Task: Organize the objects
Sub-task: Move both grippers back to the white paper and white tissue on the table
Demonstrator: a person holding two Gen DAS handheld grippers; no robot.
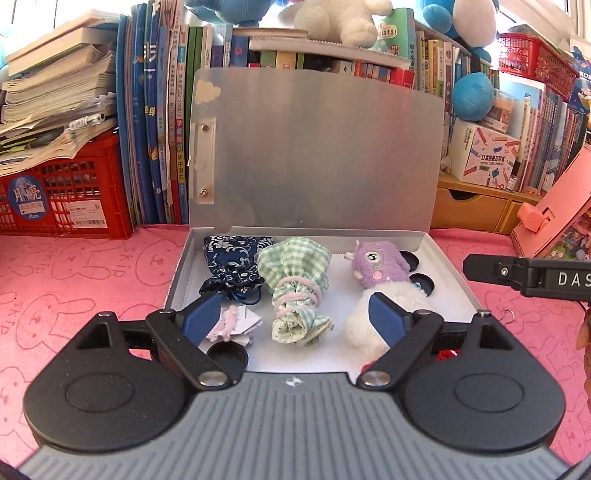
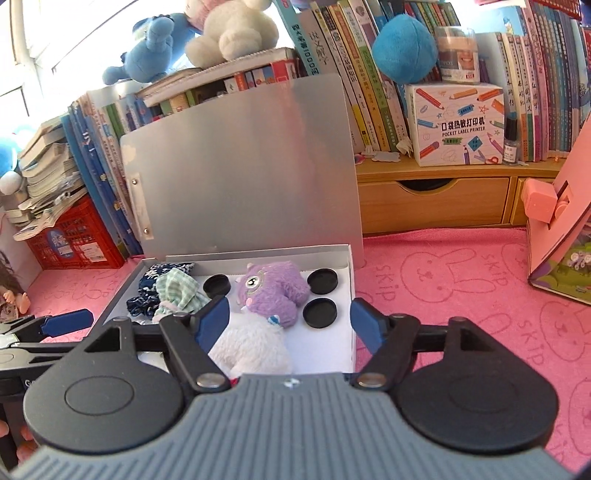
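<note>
An open silver box point(image 1: 454, 273) point(image 2: 352, 266) lies on the pink cloth, its lid point(image 1: 317, 147) point(image 2: 240, 170) standing upright. Inside lie a navy patterned pouch point(image 1: 231, 264) point(image 2: 147, 277), a green checked pouch point(image 1: 295, 288) point(image 2: 179, 291), a purple plush monster point(image 1: 376, 264) point(image 2: 273, 288), a white plush point(image 1: 369, 321) point(image 2: 251, 347), a white-and-pink paper piece point(image 1: 240, 325) and black round discs point(image 1: 227, 356) point(image 2: 323, 280). My left gripper point(image 1: 295, 321) is open and empty over the box's near edge. My right gripper point(image 2: 290, 321) is open and empty above the white plush and the box's right side.
Books point(image 1: 162, 110) point(image 2: 369, 74), a red crate point(image 1: 62, 195) point(image 2: 74, 236), plush toys point(image 1: 343, 18) point(image 2: 232, 29), a label printer box point(image 1: 487, 158) point(image 2: 458, 122) and wooden drawers point(image 2: 432, 203) line the back. A pink stand point(image 1: 554, 206) point(image 2: 557, 221) is at the right.
</note>
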